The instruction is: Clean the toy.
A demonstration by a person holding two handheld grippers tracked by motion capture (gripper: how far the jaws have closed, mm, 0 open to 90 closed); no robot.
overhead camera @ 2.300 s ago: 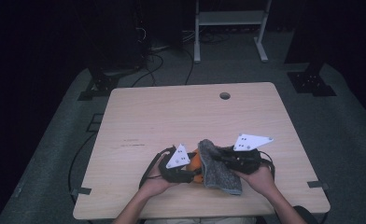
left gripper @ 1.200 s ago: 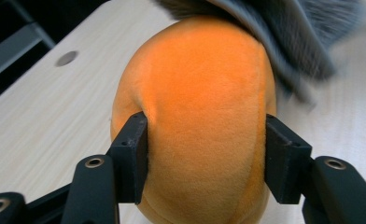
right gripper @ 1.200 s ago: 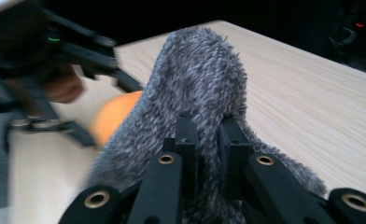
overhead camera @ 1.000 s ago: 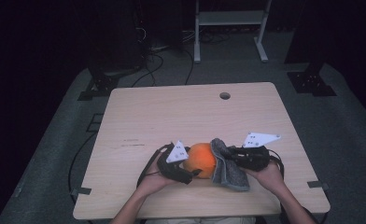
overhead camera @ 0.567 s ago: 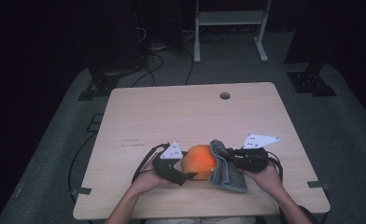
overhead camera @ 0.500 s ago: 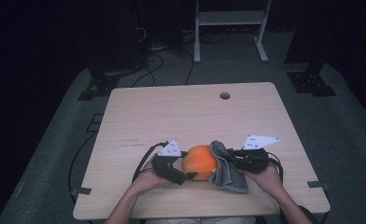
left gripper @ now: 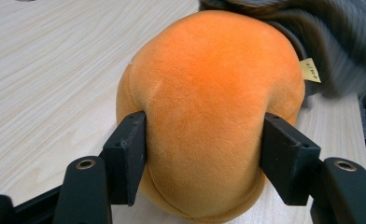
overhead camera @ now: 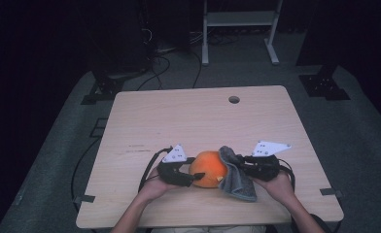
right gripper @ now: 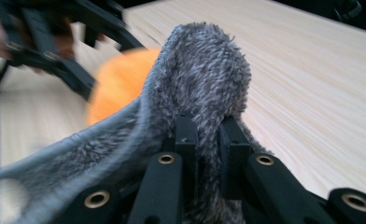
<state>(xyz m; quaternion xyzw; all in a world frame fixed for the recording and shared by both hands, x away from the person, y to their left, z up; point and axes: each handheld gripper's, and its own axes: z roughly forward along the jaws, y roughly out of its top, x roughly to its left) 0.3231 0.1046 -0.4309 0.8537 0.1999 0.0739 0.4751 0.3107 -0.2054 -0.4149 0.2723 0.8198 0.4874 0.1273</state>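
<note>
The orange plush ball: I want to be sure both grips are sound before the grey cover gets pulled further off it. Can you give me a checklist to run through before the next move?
1. Left gripper on the orange plush ball: ok. Its jaws have just been closing, and both pads now press into the plush sides.
2. Right gripper on the grey fuzzy cover: ok, jaws pinched on a fold.
3. Cover peeled clear of the ball: not ok, it is against the ball's right side in the high view.
4. Ball resting on the table: ok.
5. Whether the cover is sewn to the ball: cannot tell.
</note>
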